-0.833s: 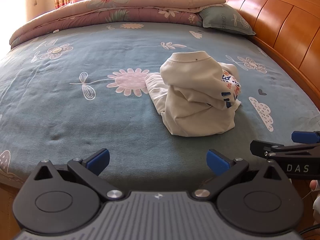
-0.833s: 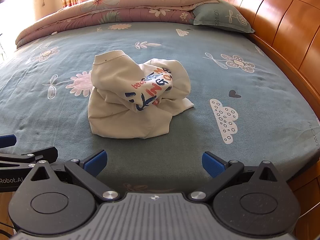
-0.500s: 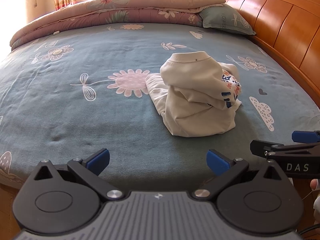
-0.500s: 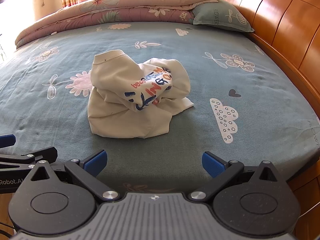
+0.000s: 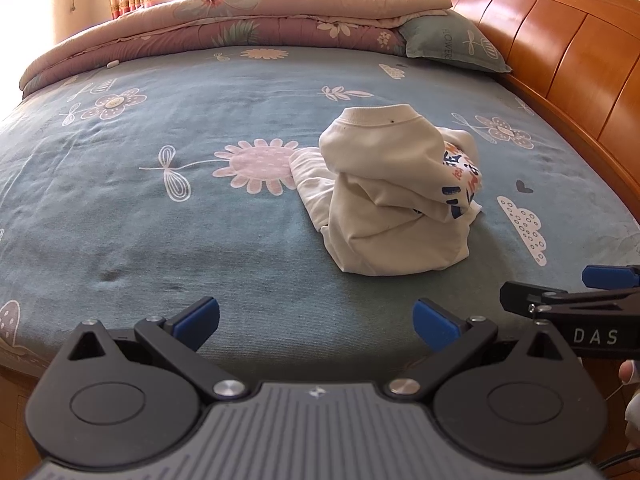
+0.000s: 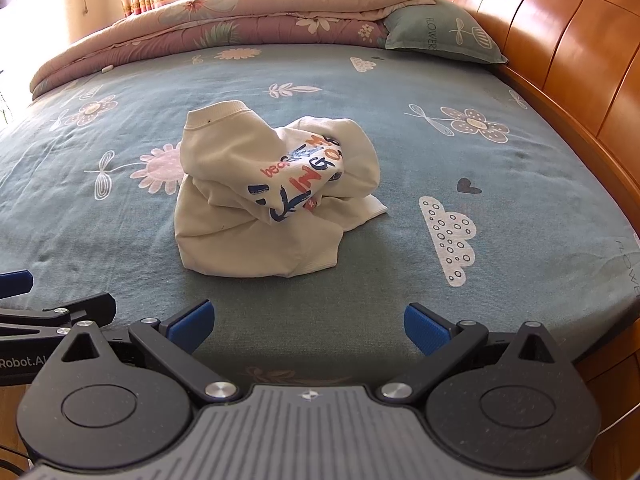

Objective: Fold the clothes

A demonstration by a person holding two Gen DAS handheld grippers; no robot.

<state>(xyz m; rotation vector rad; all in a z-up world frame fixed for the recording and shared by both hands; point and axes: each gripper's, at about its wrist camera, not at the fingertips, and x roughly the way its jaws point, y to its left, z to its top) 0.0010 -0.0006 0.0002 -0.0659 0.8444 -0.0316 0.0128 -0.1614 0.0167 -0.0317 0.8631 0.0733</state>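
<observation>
A cream sweatshirt (image 5: 394,200) is lying crumpled on the bed (image 5: 160,220). The left gripper (image 5: 316,322) and right gripper (image 6: 308,326) are hovering released at the near edge, grasping nothing. Only the right wrist view is showing the shirt's full print.
</observation>
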